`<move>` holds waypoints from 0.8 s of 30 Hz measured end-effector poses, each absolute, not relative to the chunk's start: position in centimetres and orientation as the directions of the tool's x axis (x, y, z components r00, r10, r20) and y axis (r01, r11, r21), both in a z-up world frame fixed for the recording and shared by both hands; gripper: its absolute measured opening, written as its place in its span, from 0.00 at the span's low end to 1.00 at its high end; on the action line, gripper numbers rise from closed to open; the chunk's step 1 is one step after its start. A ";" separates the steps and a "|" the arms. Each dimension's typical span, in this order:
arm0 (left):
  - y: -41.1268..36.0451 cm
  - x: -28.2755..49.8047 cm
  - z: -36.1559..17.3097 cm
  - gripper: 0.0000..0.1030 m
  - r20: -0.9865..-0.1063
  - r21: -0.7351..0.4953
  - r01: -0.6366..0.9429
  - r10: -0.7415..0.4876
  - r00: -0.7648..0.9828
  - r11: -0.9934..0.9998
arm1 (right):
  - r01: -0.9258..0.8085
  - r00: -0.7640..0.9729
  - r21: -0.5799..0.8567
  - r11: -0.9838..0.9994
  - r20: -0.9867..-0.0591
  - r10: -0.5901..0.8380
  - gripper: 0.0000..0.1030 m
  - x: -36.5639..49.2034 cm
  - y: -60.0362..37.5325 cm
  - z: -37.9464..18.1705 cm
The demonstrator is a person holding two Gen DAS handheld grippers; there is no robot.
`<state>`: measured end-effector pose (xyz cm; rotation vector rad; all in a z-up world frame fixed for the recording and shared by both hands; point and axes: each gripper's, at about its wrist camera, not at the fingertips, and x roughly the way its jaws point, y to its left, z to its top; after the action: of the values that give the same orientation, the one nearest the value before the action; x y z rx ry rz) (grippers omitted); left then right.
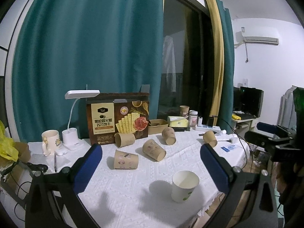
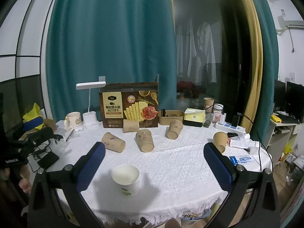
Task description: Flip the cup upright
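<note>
Right now I have both grippers hanging above the near edge of the white tablecloth [image 2: 171, 163], jaws spread wide and holding nothing. My left gripper [image 1: 152, 168] and my right gripper [image 2: 154, 164] each frame the white paper cup [image 1: 184, 189], which stands upright with its mouth up near the front of the table. Further back, five brown paper cups lie on their sides, one [image 2: 113, 142] at the left, one [image 2: 144, 140] beside it, in front of the cracker box [image 2: 130, 107].
</note>
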<state>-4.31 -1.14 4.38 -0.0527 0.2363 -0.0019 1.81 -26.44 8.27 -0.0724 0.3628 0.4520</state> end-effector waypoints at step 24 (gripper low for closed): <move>-1.2 -4.7 4.4 1.00 -0.241 -0.085 0.005 -0.026 0.970 0.996 | -0.437 0.836 0.019 0.899 -0.361 0.414 0.99 2.0 -26.7 7.8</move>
<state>-4.75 -1.21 4.37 -0.0844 0.2445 -0.0159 2.02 -26.74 7.81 -0.0648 0.3671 0.4511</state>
